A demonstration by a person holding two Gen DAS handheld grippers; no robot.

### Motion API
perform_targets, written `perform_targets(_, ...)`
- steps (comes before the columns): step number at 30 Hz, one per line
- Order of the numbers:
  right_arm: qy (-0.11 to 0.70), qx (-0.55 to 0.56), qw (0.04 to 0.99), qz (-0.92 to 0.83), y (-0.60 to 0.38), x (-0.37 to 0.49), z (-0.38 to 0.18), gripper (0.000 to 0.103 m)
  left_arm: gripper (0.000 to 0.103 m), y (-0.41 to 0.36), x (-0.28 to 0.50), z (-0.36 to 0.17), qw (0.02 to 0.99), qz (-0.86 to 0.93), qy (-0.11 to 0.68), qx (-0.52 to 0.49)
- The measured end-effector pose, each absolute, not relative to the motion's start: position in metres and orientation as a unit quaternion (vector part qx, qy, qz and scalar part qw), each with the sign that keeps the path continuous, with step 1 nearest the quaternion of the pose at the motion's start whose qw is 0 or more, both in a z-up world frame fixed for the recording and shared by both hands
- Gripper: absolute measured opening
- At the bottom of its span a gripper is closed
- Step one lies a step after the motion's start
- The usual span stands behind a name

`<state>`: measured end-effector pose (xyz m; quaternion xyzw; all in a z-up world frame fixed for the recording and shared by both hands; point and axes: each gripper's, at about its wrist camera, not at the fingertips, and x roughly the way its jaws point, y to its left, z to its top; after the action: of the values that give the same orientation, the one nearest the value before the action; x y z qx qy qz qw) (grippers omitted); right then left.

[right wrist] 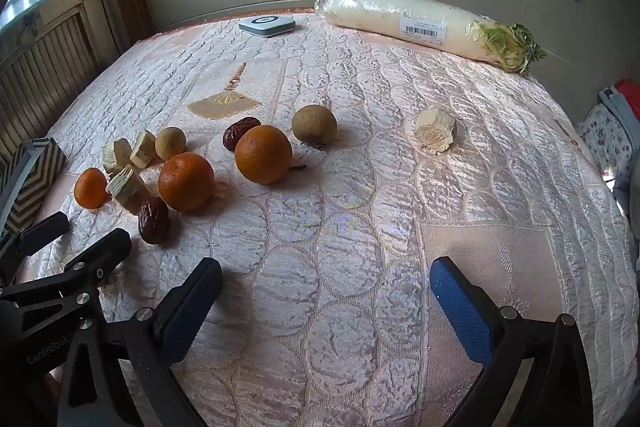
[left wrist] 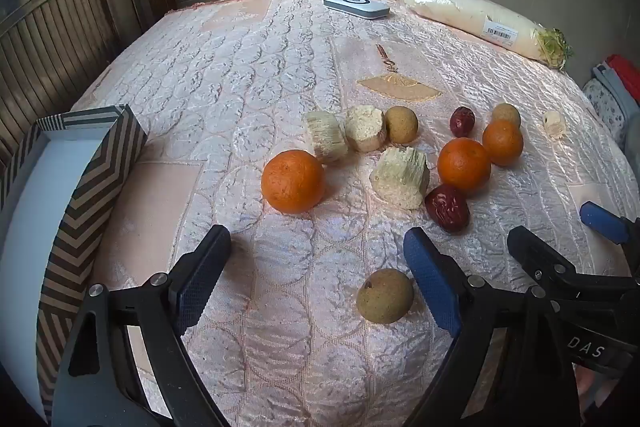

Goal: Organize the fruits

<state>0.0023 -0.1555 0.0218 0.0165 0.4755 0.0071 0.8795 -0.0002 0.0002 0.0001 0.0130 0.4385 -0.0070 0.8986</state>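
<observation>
Fruits lie loose on a pink quilted cloth. In the left wrist view an orange [left wrist: 292, 181] sits ahead, two more oranges [left wrist: 464, 165] to the right, red dates [left wrist: 447, 207], round tan fruits [left wrist: 385, 295] and pale cut chunks [left wrist: 401, 178]. My left gripper [left wrist: 316, 269] is open and empty, with the near tan fruit beside its right finger. My right gripper [right wrist: 326, 301] is open and empty over bare cloth; the oranges [right wrist: 263, 154], dates [right wrist: 153, 220] and a tan fruit [right wrist: 314, 124] lie ahead to its left. A lone chunk [right wrist: 435, 135] lies to the right.
A chevron-patterned box [left wrist: 92, 195] with a white inside stands at the left edge. A wrapped white radish [right wrist: 424, 23] and a flat white device [right wrist: 267, 24] lie at the far side by the wall. Folded cloths [right wrist: 612, 131] lie at the right.
</observation>
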Motion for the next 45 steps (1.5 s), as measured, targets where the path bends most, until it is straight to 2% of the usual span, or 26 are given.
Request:
perform_targets(6,0.487,0.024,0.873,0.009,-0.161,0.0,0.027,0.103,0.089,-0.001,0.004,0.008,0.879,0.006,0.477,0.016)
perform_targets(11,0.48,0.053,0.876,0.012,-0.164,-0.005,0.058,0.103,0.089,0.01,0.001,0.041,0.876,0.006,0.482,-0.01)
perform_targets(20,0.447,0.049,0.893,0.027,-0.154,-0.003,0.117,0.103,0.089,0.025,-0.005,0.093,0.89,0.018,0.456,-0.014)
perform_targets(29,0.43,0.037,0.901,0.039,-0.144,-0.005,0.134,0.103,0.089,0.032,-0.008,0.097,0.886,0.018,0.462,-0.035)
perform_targets(45,0.434,0.025,0.899,0.051,-0.137,-0.002,0.132,0.103,0.089,0.033,-0.006,0.094,0.882,0.017,0.469,-0.04)
